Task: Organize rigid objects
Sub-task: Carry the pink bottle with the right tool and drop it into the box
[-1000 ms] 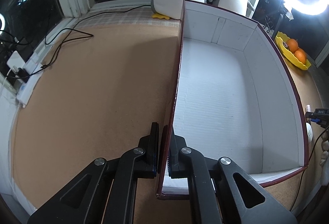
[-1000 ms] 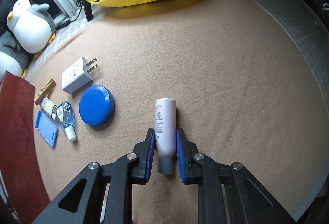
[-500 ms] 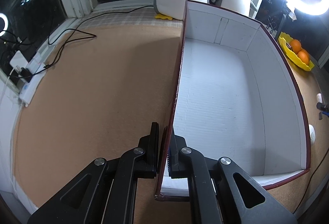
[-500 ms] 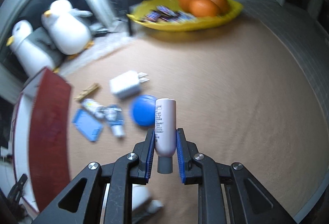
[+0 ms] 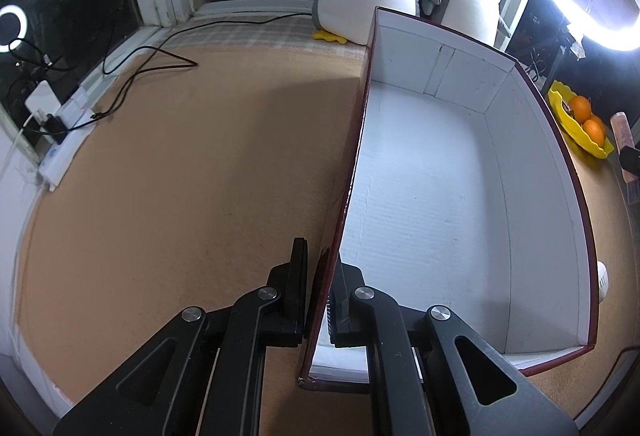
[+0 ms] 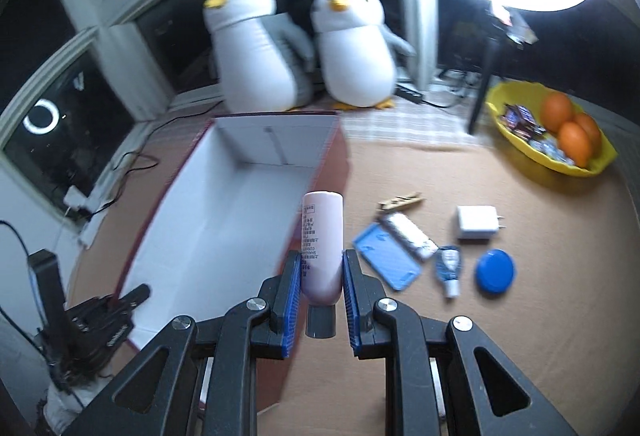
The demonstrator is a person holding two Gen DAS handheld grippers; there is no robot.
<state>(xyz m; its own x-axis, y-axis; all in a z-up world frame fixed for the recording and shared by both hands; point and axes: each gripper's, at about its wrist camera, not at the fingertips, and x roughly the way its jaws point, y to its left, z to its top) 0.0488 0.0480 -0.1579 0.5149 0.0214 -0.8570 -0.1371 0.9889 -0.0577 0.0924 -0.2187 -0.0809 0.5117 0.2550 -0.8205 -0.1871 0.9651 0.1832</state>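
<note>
Dark-red cardboard forms the outside of the white-lined box, whose left wall the left gripper pinches between its jaws. To its right, the right gripper clamps a pink bottle, grey cap toward the camera, seemingly above the box's right wall. Farther right, on the tan table, lie a blue case, a white charger and a blue lid.

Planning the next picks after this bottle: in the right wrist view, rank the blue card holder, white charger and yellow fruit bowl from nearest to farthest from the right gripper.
1. Blue card holder: just right of the right gripper.
2. White charger: farther right, beyond it.
3. Yellow fruit bowl: far right, at the back.
</note>
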